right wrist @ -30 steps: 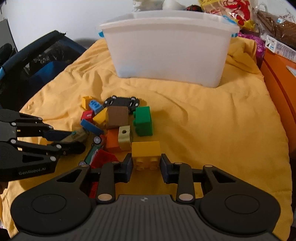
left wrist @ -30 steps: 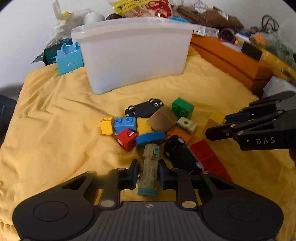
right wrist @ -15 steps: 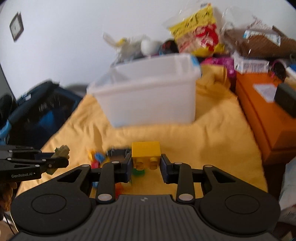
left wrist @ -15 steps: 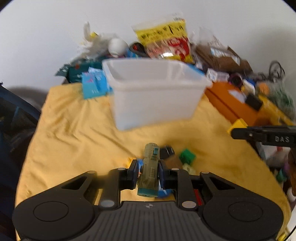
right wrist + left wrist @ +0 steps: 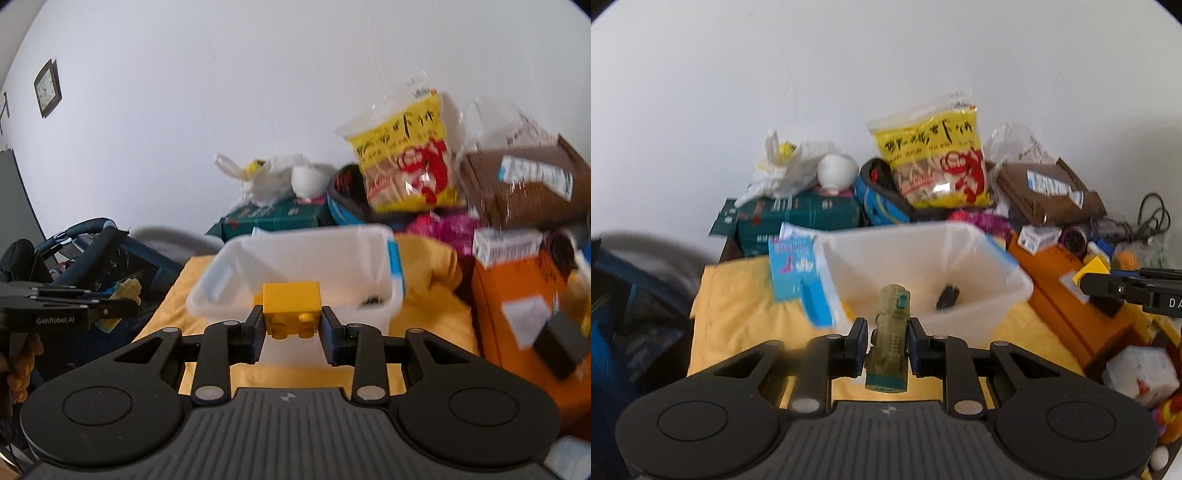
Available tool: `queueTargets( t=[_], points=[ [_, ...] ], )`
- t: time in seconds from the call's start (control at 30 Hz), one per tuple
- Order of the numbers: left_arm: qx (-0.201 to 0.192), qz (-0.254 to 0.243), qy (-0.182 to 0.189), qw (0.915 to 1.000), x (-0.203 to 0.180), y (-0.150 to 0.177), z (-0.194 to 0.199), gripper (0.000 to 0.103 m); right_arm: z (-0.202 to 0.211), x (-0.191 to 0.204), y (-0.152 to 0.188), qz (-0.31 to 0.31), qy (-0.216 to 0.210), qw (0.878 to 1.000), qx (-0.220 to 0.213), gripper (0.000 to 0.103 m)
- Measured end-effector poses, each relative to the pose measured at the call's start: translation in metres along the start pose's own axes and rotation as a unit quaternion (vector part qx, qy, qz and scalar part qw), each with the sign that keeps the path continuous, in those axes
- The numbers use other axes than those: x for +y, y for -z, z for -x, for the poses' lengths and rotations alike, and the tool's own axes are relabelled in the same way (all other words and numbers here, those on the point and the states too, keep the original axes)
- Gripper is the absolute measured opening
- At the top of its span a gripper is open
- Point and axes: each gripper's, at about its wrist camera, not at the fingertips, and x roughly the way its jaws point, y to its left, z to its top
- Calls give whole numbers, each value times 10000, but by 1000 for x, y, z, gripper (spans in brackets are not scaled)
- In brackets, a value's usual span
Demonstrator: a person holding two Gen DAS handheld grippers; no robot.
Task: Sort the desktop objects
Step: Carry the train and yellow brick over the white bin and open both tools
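Observation:
My left gripper [image 5: 885, 341] is shut on an olive-green toy vehicle [image 5: 889, 338] with a teal end, held in the air in front of the white plastic bin [image 5: 997, 306]. A small dark toy [image 5: 948, 296] lies inside the bin. My right gripper [image 5: 291, 329] is shut on a yellow building brick [image 5: 291, 307], held up just before the same bin [image 5: 384, 288]. The right gripper also shows at the right edge of the left wrist view [image 5: 1123, 290], and the left gripper at the left edge of the right wrist view [image 5: 110, 308]. The toy pile on the yellow cloth is out of view.
The bin stands on a yellow cloth [image 5: 738, 306]. Behind it are a yellow snack bag [image 5: 934, 155], a green box [image 5: 798, 218], a brown package [image 5: 1045, 192] and white bags. An orange box [image 5: 517, 295] stands to the right, a dark stroller [image 5: 92, 251] to the left.
Both grippers have lifted their toys off the pile and risen toward the bin. The views now look over the bin's rim, and the pile has dropped out of sight.

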Motion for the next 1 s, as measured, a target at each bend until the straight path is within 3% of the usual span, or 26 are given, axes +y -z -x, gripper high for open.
queueTargets(
  t=[0.23,0.47,1.0],
  points=[
    [-114,-113,143,9998,-5,-49,-12,26,-10,-3,-49,191,57,9998,16,35],
    [82,-199,151,9997,-6,-83,-34,26,-36,-4,-78,311,55,9989,353,35],
    [673,-263,-128,9973,-6,-98,-89,29,-103,-14,-85,331,272,9926,1134,35]
  ],
)
